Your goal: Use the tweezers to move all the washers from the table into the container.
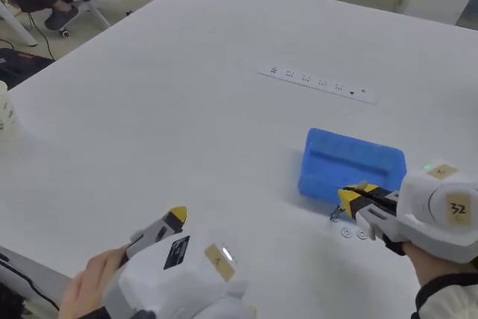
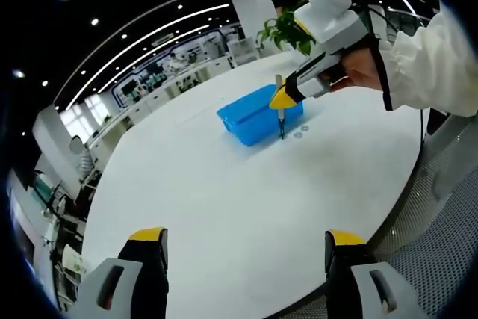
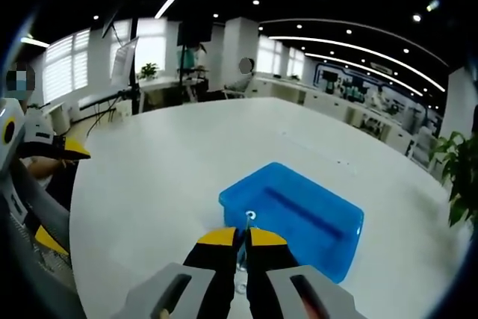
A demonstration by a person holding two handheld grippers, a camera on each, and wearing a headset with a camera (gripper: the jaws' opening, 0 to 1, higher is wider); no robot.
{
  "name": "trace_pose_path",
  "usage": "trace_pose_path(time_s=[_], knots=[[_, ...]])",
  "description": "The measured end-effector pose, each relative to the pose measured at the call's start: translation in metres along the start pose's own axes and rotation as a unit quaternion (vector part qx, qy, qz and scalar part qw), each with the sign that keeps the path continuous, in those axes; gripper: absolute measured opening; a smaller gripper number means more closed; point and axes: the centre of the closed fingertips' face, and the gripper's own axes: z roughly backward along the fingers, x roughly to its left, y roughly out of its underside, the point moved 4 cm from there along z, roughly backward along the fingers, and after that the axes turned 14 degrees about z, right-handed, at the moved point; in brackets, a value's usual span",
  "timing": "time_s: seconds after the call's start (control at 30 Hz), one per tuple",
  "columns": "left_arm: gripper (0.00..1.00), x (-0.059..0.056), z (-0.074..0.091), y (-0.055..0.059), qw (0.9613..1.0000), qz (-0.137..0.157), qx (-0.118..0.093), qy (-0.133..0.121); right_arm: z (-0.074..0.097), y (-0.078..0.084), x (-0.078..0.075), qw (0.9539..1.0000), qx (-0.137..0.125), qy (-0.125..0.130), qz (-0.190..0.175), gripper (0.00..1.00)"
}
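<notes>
1. Head view: from above and behind, facing forward and down over the white counter (image 1: 187, 110); the blue container (image 1: 351, 162) sits near, lower right.
2. Left gripper view: low at the counter's edge, facing along the left gripper (image 2: 246, 237), jaws wide apart, toward the container well off, where the right gripper (image 2: 284, 98) holds the tweezers (image 2: 281, 121).
3. Right gripper view: close behind the container, facing across the counter.
4. All three views share the container and surrounding counter.

A tan sticker (image 1: 458, 209) on the white housing of the right gripper (image 1: 349, 198) bore the number 32. Print on the left gripper's (image 1: 174, 221) black label (image 1: 176, 252) was too small to read.
</notes>
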Motion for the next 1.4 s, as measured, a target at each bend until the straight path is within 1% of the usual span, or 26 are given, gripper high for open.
trace_pose_path(time_s=[0.1, 0.17, 0.23, 0.37, 0.5, 0.67, 0.83, 1.03, 1.2, 1.4], knots=[[0.88, 0.000, 0.000, 0.000, 1.0000, 0.000, -0.001, 0.001, 0.000, 0.000, -0.001, 1.0000, 0.005, -0.003, -0.007, 0.00], [0.88, 0.000, 0.000, -0.001, 1.0000, -0.001, -0.003, 0.001, 0.002, 0.000, -0.002, 0.9996, 0.010, -0.006, -0.024, 0.00], [0.88, 0.000, 0.001, -0.001, 1.0000, 0.001, -0.005, 0.000, 0.004, -0.002, -0.003, 0.9993, 0.007, -0.008, -0.037, 0.00], [0.88, 0.000, 0.001, -0.001, 1.0000, 0.000, -0.005, 0.001, 0.011, -0.006, -0.007, 0.9989, 0.007, 0.003, -0.047, 0.00], [0.88, -0.001, 0.001, -0.002, 1.0000, -0.001, -0.006, 0.002, 0.017, -0.011, -0.014, 0.9974, -0.003, 0.006, -0.072, 0.00], [0.88, -0.001, 0.001, -0.002, 1.0000, 0.000, -0.006, 0.002, 0.025, -0.017, -0.021, 0.9957, -0.011, 0.012, -0.091, 0.00], [0.88, -0.001, 0.001, -0.001, 1.0000, -0.002, -0.005, 0.002, 0.031, -0.026, -0.025, 0.9961, -0.022, 0.021, -0.083, 0.00], [0.88, -0.002, 0.001, 0.000, 1.0000, -0.002, -0.002, 0.001, 0.033, -0.034, -0.030, 0.9964, -0.029, 0.025, -0.076, 0.00], [0.88, -0.001, 0.002, 0.000, 1.0000, -0.001, -0.002, 0.000, 0.032, -0.040, -0.036, 0.9970, -0.034, 0.034, -0.060, 0.00], [0.88, -0.001, 0.002, 0.000, 1.0000, -0.002, 0.000, -0.001, 0.027, -0.047, -0.043, 0.9962, -0.043, 0.040, -0.065, 0.00]])
